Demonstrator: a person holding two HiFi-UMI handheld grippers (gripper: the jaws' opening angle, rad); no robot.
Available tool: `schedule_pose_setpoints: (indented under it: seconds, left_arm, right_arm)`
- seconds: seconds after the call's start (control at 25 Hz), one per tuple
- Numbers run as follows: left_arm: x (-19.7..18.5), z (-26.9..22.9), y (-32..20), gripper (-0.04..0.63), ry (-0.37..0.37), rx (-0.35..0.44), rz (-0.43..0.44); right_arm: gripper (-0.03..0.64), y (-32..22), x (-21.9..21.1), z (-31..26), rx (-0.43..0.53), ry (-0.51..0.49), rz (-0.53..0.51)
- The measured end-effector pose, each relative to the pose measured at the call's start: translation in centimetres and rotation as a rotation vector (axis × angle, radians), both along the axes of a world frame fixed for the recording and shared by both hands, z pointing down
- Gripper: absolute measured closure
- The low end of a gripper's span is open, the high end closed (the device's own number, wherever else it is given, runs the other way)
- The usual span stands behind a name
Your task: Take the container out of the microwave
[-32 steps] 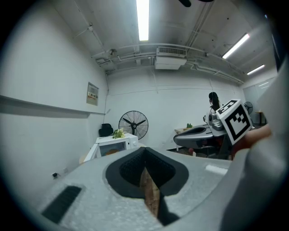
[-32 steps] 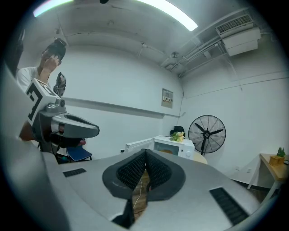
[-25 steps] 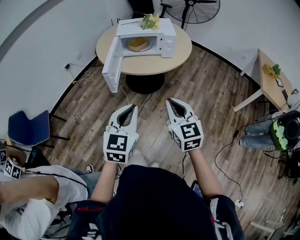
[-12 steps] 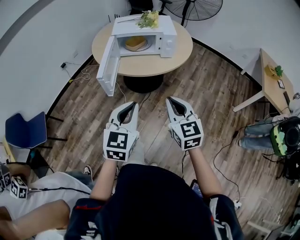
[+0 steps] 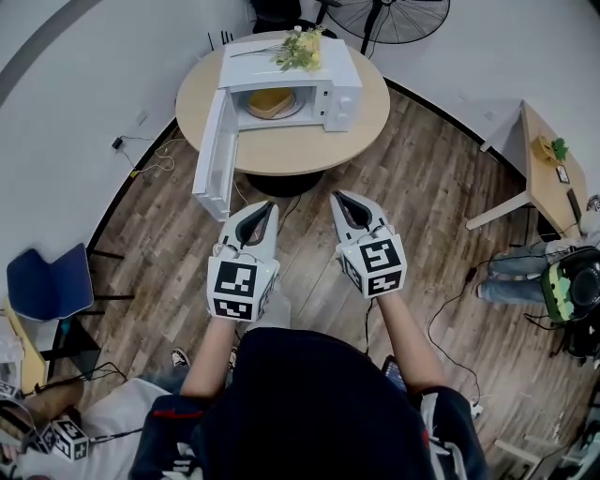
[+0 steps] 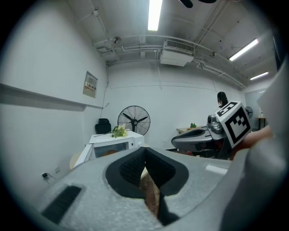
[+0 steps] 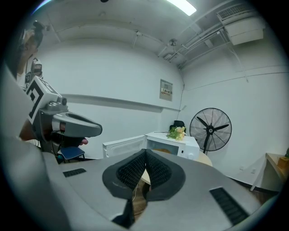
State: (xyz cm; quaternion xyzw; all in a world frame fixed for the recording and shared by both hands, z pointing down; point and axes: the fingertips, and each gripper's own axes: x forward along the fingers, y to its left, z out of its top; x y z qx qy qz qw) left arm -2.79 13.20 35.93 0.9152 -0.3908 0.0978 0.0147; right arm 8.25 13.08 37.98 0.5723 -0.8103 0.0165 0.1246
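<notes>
Head view, left to right:

- A blue chair [image 5: 52, 281] stands at 9 o'clock, near the curved wall.
- A round table [image 5: 281, 142] stands at 12 o'clock and carries a white microwave [image 5: 323, 70].
- The microwave door [image 5: 214, 155] is fully open. It swings out toward 8 o'clock, past the table edge.
- The container [image 5: 270, 97], a shallow yellow-brown dish, sits inside the open microwave. Neither gripper touches it.
- A bunch of flowers [image 5: 302, 47] lies on the microwave roof.

The left gripper [image 5: 269, 207] hangs over the wood floor [image 5: 431, 187], at 6 o'clock from the table and well apart from the microwave. It points toward 12 o'clock. In the left gripper view its jaws are pressed together tip to tip, with nothing between them.

The right gripper [image 5: 338, 198] is near it, at its 3 o'clock, and points the same way. The right gripper view shows its jaws also fully closed and empty.

- A fan [image 5: 394, 17] stands at 1 o'clock, behind the table.
- A small side table [image 5: 544, 173] stands at 3 o'clock.
</notes>
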Motion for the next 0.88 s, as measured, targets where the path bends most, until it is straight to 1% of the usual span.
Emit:
schedule_pose_setpoints:
  seconds: [0.52, 0.72, 0.88]
  left_arm:
    - [-2.4, -1.4, -13.6, 0.581, 0.024, 0.006, 0.046]
    - [-2.8, -0.9, -17.6, 0.581, 0.028, -0.005, 0.067]
    - [-3.0, -0.1, -19.7, 0.581, 0.020, -0.023, 0.079]
  right_arm:
    - [0.609, -13.6, -2.9, -1.4, 0.000, 0.050, 0.021]
    - [0.609, -17.9, -4.1, -0.8, -0.014, 0.054, 0.025]
    - [0.609, -20.1, -4.8, -0.1, -0.031, 0.052, 0.023]
